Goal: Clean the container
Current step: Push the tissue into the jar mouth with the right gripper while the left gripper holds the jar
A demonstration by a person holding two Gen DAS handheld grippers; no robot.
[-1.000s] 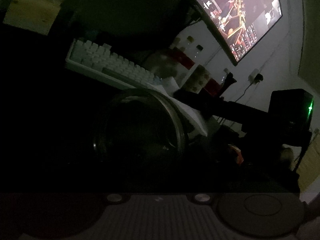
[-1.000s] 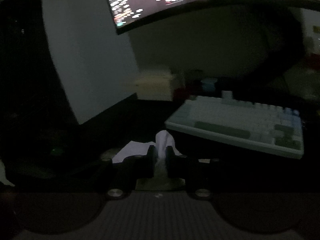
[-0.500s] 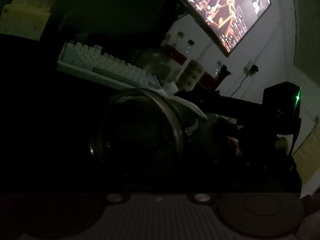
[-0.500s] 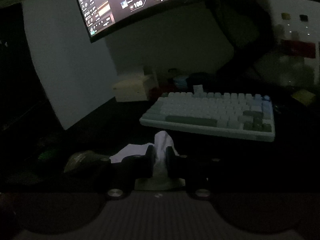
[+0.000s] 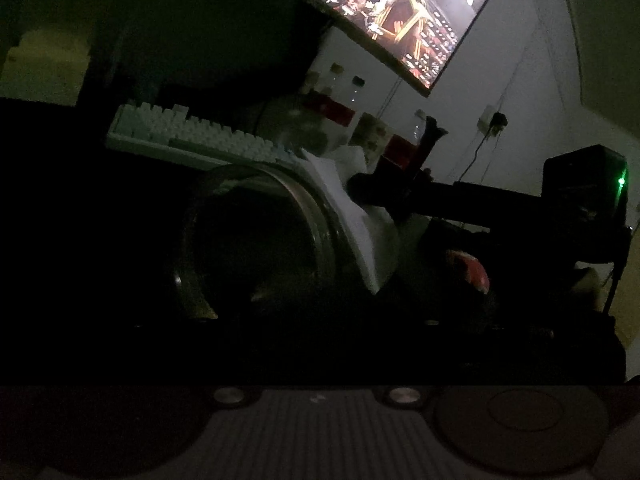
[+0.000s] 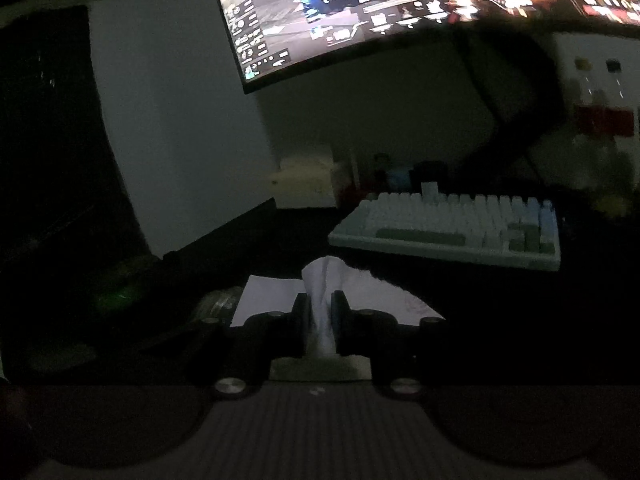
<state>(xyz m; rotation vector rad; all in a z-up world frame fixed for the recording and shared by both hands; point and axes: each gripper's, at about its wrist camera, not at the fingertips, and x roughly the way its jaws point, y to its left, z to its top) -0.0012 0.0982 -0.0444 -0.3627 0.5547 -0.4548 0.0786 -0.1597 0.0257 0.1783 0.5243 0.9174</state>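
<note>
The room is very dark. A clear glass jar (image 5: 260,248) lies on its side in my left gripper (image 5: 312,300), mouth rim toward the right, and it fills the middle of the left wrist view. The left fingers are lost in shadow. My right gripper (image 6: 320,304) is shut on a crumpled white tissue (image 6: 324,280) that sticks up between its pads. In the left wrist view the right gripper (image 5: 360,184) reaches in from the right, and its tissue (image 5: 356,224) rests against the jar's rim. A glassy edge (image 6: 216,300) shows left of the right fingers.
A white keyboard (image 5: 192,132) (image 6: 448,224) lies on the dark desk under a lit curved monitor (image 5: 400,12) (image 6: 360,12). Bottles with red labels (image 5: 332,104) stand by the wall. A black box with a green light (image 5: 584,192) is at the right, a pale box (image 6: 308,180) behind.
Both hands have shifted sideways over the desk, so the monitor and keyboard slid in both views. The tissue now sits closer against the jar's rim. Both grips look the same.
</note>
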